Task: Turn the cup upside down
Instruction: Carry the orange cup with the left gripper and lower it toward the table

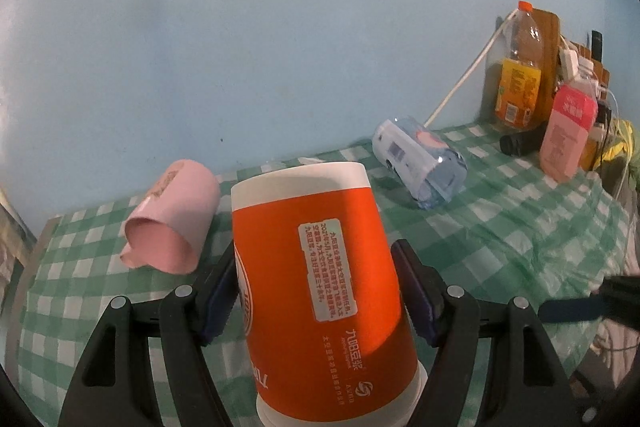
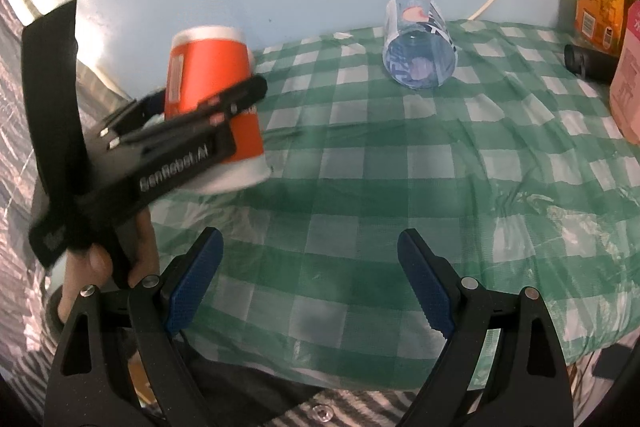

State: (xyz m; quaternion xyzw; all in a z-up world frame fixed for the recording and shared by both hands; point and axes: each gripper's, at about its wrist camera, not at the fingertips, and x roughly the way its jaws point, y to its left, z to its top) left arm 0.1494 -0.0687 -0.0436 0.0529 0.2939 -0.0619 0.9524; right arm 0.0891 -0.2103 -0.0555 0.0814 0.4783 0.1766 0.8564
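Step in hand: the orange cup (image 1: 316, 291) is clamped mid-body by the left hand-held gripper (image 1: 316, 291), its printed text inverted and its wide mouth pointing down; my judgement is that the flip is nearly complete and the set-down remains.
Cup position: in the right wrist view it hangs at about 10 o'clock, slightly tilted; whether its white rim (image 2: 236, 179) is just above or touching the checked surface (image 2: 400, 167) I cannot tell.
How to do it well: level the rim before lowering, so the whole mouth lands at once; ease the pads apart only after it sits flat, since thin paper walls likely buckle under a hard squeeze.
Right hand-held gripper (image 2: 310, 281): jaws spread wide, holding nothing, hovering over the cloth at 6 o'clock.
Hazard: the loose, wrinkled cloth may tip a light cup.
Count, cups: three — one orange, one pink cup (image 1: 172, 223) lying on its side at 9 o'clock, one clear blue cup (image 1: 420, 163) lying at 2 o'clock.
Count, other: one orange-capped bottle (image 1: 520, 67), one pink carton (image 1: 564, 135).
Count, grippers: two.
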